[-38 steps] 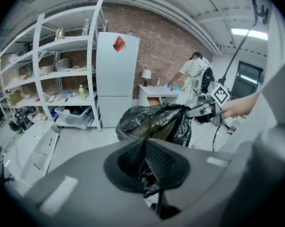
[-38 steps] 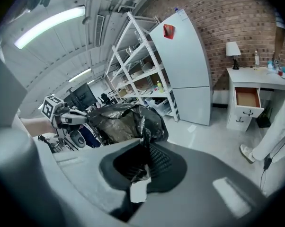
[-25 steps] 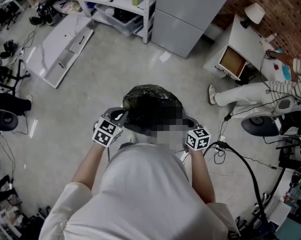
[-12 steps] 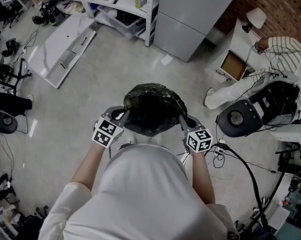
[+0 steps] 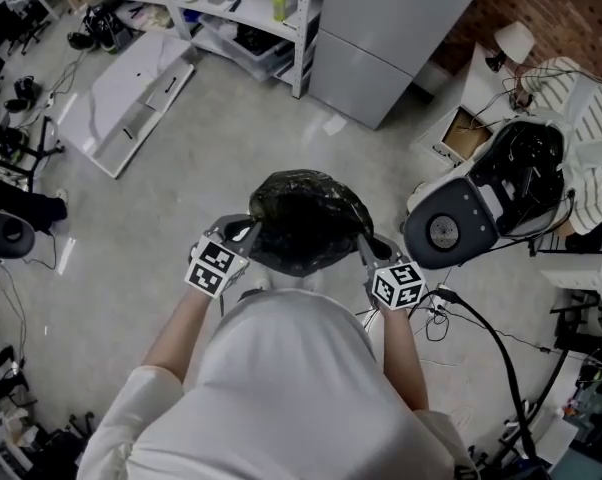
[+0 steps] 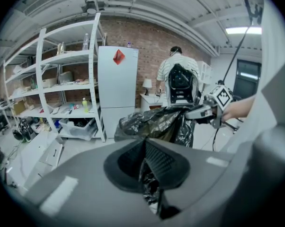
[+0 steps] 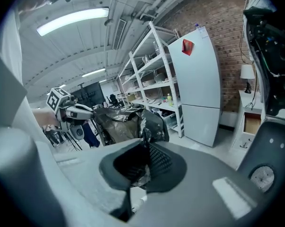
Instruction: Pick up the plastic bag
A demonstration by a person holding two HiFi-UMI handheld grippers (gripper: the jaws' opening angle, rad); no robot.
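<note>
- well, the left gripper (image 6: 145,170) has its jaws pressed together on a fold of black film at one edge of the bag (image 5: 306,218).
- the right gripper (image 7: 141,167) is clamped the same way, with crumpled film caught between its pads at the opposite edge.
- the bag hangs stretched between the two, in front of the person's body and clear of the floor (image 5: 181,168). each gripper view shows the other gripper across the bag.
- i judge the pick-up as good as done; what is left is keeping hold.
- risk: each grip is only a thin pinch of slick plastic. drawing the hands apart could pull the film out of one side or tear it, and the bag would swing from the other.
- risk: a sharp lift or a twist of one hand would load one edge alone, with the same result.
- risk: a cable (image 5: 496,343) loops on the floor just right of the feet, and a person in a striped shirt (image 5: 593,108) is near on that side. a blind step there could snag or bump.
- writing: the fridge (image 5: 401,28) bears a red diamond sticker (image 6: 119,56), its print too small for me to read.
- the cubes (image 5: 211,265) carry black-and-white square patterns, no letters.
- a green bottle (image 5: 279,5) on the shelf (image 6: 93,79) has a label i cannot read. the bag shows no print.
</note>
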